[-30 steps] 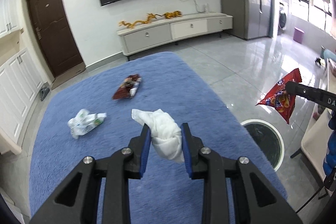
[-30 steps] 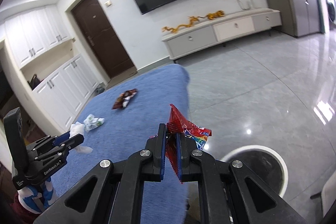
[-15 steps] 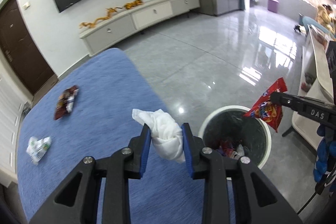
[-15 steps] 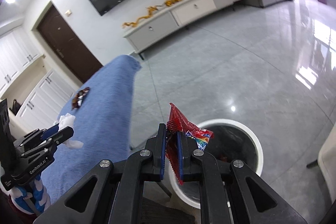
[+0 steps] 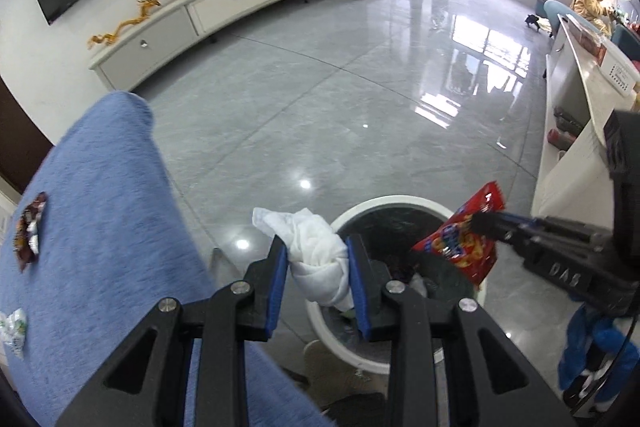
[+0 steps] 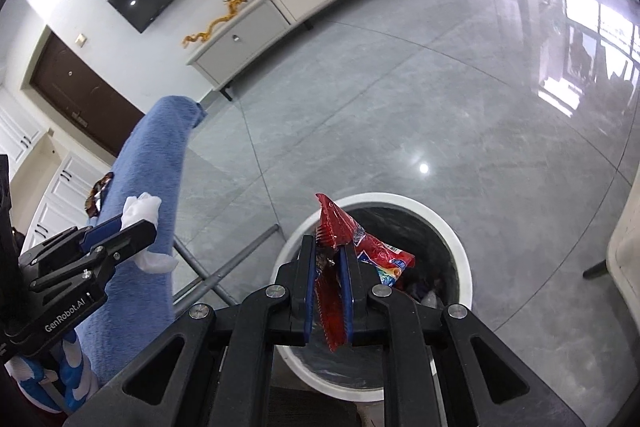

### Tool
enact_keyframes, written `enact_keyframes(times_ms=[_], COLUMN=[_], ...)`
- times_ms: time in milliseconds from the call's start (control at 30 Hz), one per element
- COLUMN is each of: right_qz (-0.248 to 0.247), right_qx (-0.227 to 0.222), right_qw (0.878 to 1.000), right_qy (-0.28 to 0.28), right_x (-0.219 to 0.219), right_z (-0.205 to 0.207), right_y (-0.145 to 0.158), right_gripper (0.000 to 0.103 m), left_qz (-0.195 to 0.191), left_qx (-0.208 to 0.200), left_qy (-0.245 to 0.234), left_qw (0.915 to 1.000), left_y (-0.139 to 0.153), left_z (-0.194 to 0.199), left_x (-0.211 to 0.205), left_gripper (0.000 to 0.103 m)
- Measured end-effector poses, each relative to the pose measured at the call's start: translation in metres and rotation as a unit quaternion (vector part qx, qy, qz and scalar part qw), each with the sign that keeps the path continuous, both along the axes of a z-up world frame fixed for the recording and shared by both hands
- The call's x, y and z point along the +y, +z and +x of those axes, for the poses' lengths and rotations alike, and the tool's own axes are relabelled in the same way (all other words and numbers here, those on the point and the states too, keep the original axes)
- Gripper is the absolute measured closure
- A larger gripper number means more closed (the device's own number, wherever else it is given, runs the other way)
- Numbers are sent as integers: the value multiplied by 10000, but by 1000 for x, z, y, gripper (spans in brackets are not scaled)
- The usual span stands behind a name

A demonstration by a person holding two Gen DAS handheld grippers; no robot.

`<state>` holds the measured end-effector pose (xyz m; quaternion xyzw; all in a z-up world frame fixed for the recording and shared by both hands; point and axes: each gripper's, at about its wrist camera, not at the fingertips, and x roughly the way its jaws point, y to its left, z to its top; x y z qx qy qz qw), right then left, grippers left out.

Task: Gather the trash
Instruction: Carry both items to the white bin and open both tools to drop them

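Left hand-held gripper (image 5: 318,267) grasps white tissue (image 5: 320,259), right hand-held gripper (image 6: 326,275) grasps red wrapper (image 6: 340,251), both over bin (image 6: 460,247), lower centre.

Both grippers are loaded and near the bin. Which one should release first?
Right. The right gripper holds the red snack bag directly over the trash bin opening. The left gripper holds the white tissue nearer the bin's rim, beside the blue table.

Both grippers now sit over the white trash bin (image 5: 360,355) instead of over the blue-covered table (image 5: 100,227). The left gripper (image 5: 318,281) carries its white crumpled tissue (image 5: 320,259) to the bin's near rim; the right gripper (image 6: 325,283) brings the red snack wrapper (image 6: 340,247) above the opening.
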<state>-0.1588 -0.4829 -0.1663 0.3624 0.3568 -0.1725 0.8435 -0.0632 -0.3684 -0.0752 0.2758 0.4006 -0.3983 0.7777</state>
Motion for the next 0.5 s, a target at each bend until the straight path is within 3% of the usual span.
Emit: enact_keyframes(times_ms=[200,500], right_qz=[150,93], right_qx=[73,109], right_qw=[9999,9999], right_qy=[-7,-86], right_x=[-3,-2], right_z=[4,2], right_y=[-10,-6], right_gripper=[69,66], left_qz=[-146,-304], left_qx=[253,406], left_qy=[-60,-149], left_qw=[9996,9986], left_y=[-2,6], left_z=[0,-4], left_x=[-9,-6], left_gripper=[50,48])
